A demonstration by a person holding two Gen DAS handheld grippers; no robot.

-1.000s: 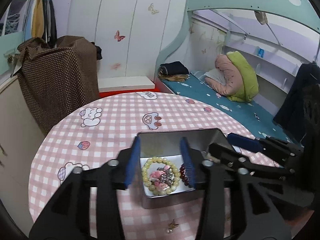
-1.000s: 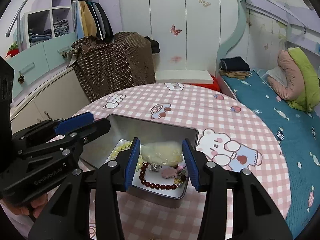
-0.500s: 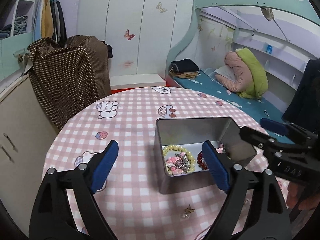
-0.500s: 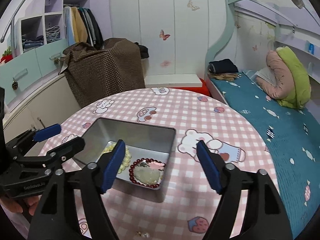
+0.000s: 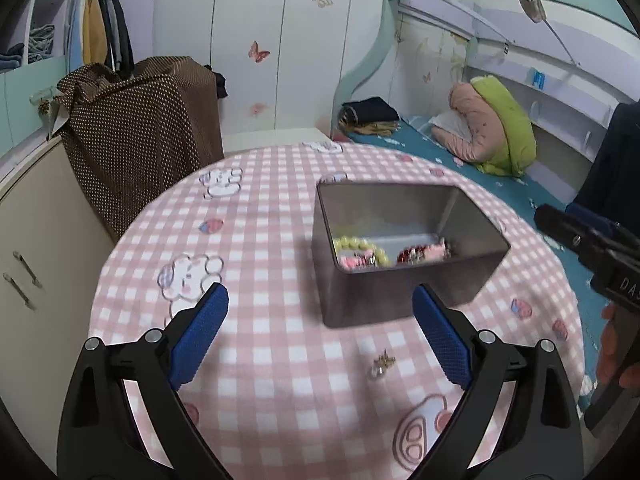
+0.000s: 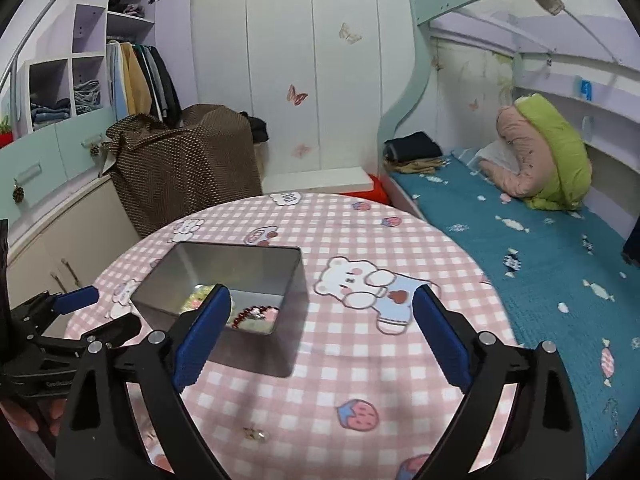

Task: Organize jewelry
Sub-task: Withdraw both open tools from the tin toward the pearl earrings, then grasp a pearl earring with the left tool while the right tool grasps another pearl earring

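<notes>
both wrist views above table, sharing tin

A round table is covered by a pink checked cloth printed with bears and strawberries. Behind it, a brown dotted cover is draped over furniture. A green pillow is seen on the bed.

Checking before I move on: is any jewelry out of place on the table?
Yes. One small gold piece lies loose on the checked tablecloth, outside the metal tin that holds the bead bracelets. Both grippers, left and right, are open and hold nothing.
</notes>
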